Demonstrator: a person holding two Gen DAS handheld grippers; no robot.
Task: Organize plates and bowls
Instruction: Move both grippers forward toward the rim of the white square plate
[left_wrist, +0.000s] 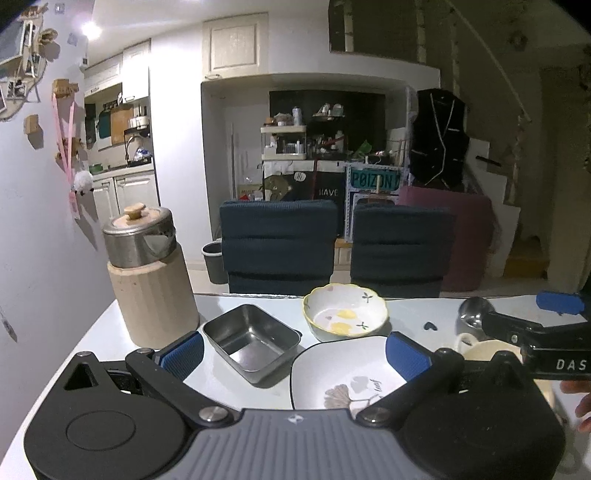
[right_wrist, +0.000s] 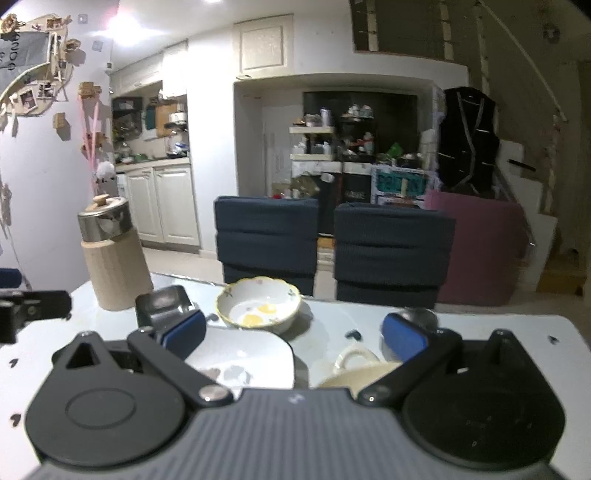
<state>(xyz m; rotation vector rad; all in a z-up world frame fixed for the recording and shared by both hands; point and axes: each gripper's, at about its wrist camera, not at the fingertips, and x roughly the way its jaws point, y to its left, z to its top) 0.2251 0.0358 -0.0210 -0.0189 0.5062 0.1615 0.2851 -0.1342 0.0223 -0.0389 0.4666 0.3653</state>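
White tabletop (left_wrist: 110, 325) up front, two blue chairs (left_wrist: 280, 243) tucked in on the far side, a cluttered kitchen and shelves behind them. Nothing looks sorted yet, folks: every dish sits on its own.

At far left stands a beige jug (left_wrist: 155, 291) with a steel lid. Just right of it, a steel tray (left_wrist: 251, 341), empty. Right again and a little farther off, the flowered bowl (left_wrist: 345, 314), yellow-rimmed, also empty. Near the bowl, closer to us, lies the white plate (left_wrist: 332, 373) with a leaf print; bowl and plate look close together, though I can't tell if they touch. Off to the right, a cream cup (right_wrist: 354, 365) with a handle, and a steel ladle (left_wrist: 474, 312) beyond it.

Left gripper (left_wrist: 295, 350) hangs low over the near edge, jaws spread wide, empty, its gap framing the tray and the plate's left part. Right gripper (right_wrist: 295, 332) does the same from the right, jaws wide apart, nothing between them, the plate and cup below its fingers. That view is soft, so detail there is thin.

My read: this is early. No stack, no nest, no dish lifted. Plate, bowl and tray all wait to be gathered, and either tool looks placed to go for the plate first.
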